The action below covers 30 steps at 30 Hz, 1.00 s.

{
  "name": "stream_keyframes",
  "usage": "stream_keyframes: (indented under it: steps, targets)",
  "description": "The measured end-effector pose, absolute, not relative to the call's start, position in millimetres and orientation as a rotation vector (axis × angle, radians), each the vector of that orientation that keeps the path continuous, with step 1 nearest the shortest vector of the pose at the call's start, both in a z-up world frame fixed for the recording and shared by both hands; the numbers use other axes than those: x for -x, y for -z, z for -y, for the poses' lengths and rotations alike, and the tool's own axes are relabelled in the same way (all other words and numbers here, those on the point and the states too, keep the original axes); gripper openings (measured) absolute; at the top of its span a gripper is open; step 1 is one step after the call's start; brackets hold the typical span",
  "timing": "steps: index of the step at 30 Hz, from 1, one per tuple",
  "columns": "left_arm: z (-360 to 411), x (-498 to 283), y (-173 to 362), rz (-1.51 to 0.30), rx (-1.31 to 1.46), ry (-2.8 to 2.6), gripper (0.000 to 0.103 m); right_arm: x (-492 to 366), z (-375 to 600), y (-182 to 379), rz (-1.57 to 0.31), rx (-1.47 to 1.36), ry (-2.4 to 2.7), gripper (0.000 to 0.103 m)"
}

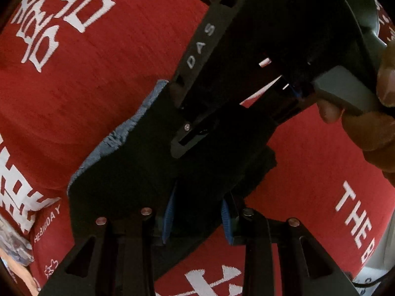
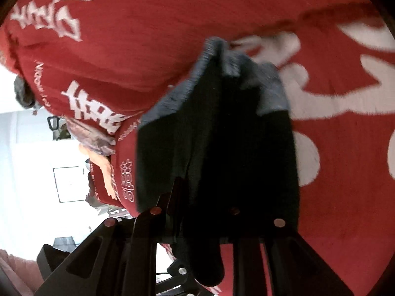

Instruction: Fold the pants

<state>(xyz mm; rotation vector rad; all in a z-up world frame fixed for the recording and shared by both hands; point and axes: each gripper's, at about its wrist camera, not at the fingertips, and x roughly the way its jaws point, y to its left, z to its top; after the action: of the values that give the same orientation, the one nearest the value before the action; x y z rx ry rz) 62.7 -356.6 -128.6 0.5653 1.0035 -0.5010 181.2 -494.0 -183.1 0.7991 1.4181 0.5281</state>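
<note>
Dark pants (image 1: 128, 185) with a paler blue-grey edge hang bunched between the blue pads (image 1: 167, 217) of my left gripper (image 1: 197, 218), which is shut on the cloth. Across the top of the left wrist view lies the black body of my right gripper (image 1: 259, 37), gripped by a person's hand (image 1: 370, 128). In the right wrist view the same pants (image 2: 222, 148) drape over my right gripper (image 2: 209, 212) and hide its fingertips. The cloth is lifted off the surface there, with the gripper shut on it.
A red cloth with large white lettering (image 1: 98, 86) covers the surface under both grippers (image 2: 172, 12). Its edge drops away at the left, where a bright room floor (image 2: 37, 148) shows. Crumpled garments (image 2: 93, 143) lie at that edge.
</note>
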Motion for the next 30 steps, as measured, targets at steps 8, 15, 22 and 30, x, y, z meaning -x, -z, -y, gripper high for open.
stream_keyframes:
  steps: [8,15,22,30]
  targets:
    - [315.3,-65.9,100.8,-1.095,-0.477,0.449,0.062,-168.4,505.5,175.8,-1.428,-0.774,-0.441,0.036]
    - [234.8,-87.7,83.8,-1.152,-0.341,0.218,0.062,-145.6,520.9,149.5,-1.418,-0.63,-0.248,0.036]
    - [168.1,-103.0,126.2,-1.337,-0.158,0.046,0.063,-143.6,490.8,115.0,-1.317,-0.545,-0.255,0.035]
    - [157.2,-103.9,142.6,-1.383,-0.091,0.06,0.065,-129.1,451.6,160.2,-1.457,-0.353,-0.191,0.035]
